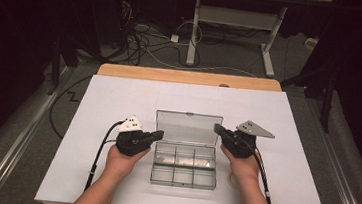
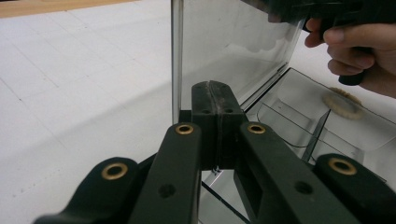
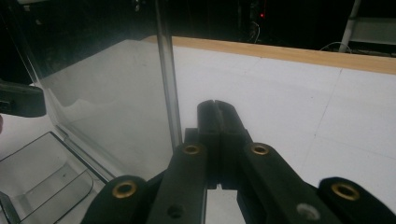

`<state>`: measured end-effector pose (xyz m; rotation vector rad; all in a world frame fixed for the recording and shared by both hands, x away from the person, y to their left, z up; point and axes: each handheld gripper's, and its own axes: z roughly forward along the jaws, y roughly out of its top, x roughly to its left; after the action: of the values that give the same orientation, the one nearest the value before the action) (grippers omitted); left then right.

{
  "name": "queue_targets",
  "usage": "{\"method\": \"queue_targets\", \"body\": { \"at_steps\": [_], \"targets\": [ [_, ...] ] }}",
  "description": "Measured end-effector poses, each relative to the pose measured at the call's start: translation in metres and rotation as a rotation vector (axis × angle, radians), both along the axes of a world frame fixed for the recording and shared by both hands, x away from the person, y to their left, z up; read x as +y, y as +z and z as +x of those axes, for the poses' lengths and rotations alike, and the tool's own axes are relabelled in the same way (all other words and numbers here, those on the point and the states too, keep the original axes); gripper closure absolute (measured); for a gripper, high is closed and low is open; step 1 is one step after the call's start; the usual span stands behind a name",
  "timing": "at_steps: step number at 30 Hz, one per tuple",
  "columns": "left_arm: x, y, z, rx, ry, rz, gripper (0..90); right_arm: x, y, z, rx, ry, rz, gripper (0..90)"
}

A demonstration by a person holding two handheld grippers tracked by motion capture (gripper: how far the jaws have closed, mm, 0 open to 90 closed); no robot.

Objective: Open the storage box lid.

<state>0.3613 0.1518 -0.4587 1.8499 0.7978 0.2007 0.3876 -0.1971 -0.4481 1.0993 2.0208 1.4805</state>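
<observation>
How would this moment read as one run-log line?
left gripper: shut, at lid's left edge | right gripper: shut, at lid's right edge | clear compartment box: lid open

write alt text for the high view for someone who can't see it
A person's hands hold the left claw and right claw, both shut, at either side of a clear compartment box whose lid stands open. The box sits on a white table.

Table: a wooden table (image 1: 121,70) is covered by a white sheet (image 1: 119,101).
Floor: grey carpet (image 1: 25,132) is seen around it, with cables (image 1: 144,43) strewn behind.
Furniture: a white-legged desk frame (image 1: 237,22) is placed beyond.
Light: the surroundings are kept dark.
</observation>
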Motion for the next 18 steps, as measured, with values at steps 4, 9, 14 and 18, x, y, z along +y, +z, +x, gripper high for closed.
{"method": "queue_targets", "body": {
  "at_steps": [4,9,14,18],
  "targets": [
    [0.006,0.001,-0.006,-0.016,-0.001,0.001,87.8,0.001,-0.001,0.003,0.004,-0.002,-0.006,90.0],
    [0.022,-0.001,-0.009,-0.037,0.071,0.060,87.8,0.001,-0.001,0.004,0.004,-0.002,-0.010,90.0],
    [0.024,-0.006,0.006,-0.003,0.135,0.045,87.8,0.000,0.000,0.004,0.001,-0.003,0.000,90.0],
    [0.018,-0.006,0.024,0.035,0.136,0.005,88.0,0.000,0.001,0.004,0.004,-0.001,-0.008,90.0]
  ]
}}
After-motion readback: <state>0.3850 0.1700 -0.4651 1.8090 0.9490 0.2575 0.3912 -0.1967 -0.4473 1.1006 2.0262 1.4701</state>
